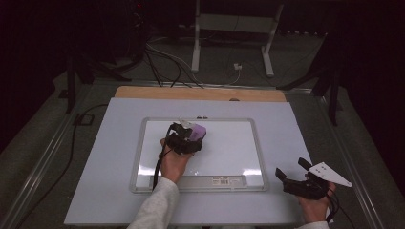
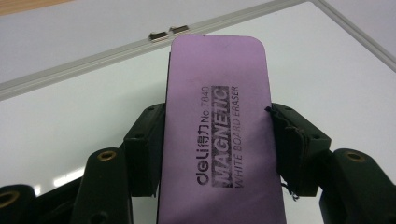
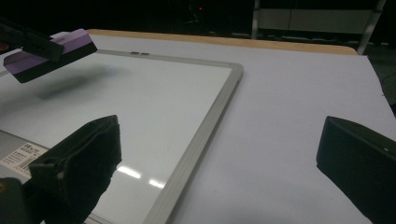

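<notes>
Black jaws of the left gripper (image 2: 215, 154) squeeze the purple eraser (image 2: 217, 121), held just above the whiteboard (image 1: 239, 143). That board looks clean already, so little seems left. Off beside it, the right gripper (image 1: 292, 169) is wide open, holding nothing.

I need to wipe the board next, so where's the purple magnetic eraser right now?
The purple magnetic eraser is clamped in the left gripper, held just above the upper middle of the white framed whiteboard.

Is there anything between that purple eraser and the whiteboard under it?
Nothing visible. The left gripper holds the purple eraser above the whiteboard, whose surface looks bare. The right gripper sits off to the side, open.
</notes>
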`<control>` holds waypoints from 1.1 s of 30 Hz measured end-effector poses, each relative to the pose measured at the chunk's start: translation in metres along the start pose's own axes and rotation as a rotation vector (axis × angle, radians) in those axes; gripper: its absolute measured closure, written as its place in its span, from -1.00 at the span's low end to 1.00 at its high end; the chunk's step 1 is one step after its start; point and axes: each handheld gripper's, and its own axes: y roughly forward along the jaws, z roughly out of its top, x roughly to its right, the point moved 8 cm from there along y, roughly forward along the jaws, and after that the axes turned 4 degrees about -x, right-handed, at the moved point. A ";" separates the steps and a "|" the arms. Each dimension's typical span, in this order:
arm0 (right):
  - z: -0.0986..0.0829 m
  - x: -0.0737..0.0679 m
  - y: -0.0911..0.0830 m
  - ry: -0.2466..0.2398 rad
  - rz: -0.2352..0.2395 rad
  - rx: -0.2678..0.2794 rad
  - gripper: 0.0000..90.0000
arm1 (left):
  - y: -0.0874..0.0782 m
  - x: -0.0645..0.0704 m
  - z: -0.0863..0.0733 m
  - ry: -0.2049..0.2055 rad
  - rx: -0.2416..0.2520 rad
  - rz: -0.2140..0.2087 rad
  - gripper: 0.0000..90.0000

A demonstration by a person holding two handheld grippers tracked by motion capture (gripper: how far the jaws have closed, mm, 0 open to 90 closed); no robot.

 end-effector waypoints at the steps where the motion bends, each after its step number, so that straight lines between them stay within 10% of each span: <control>1: 0.000 0.000 0.000 0.000 0.000 -0.001 -1.00 | -0.001 -0.003 -0.001 -0.005 0.001 0.004 -0.07; 33: -0.002 -0.002 0.002 -0.005 0.004 -0.011 -1.00 | 0.013 -0.122 -0.027 -0.217 -0.079 0.225 -0.07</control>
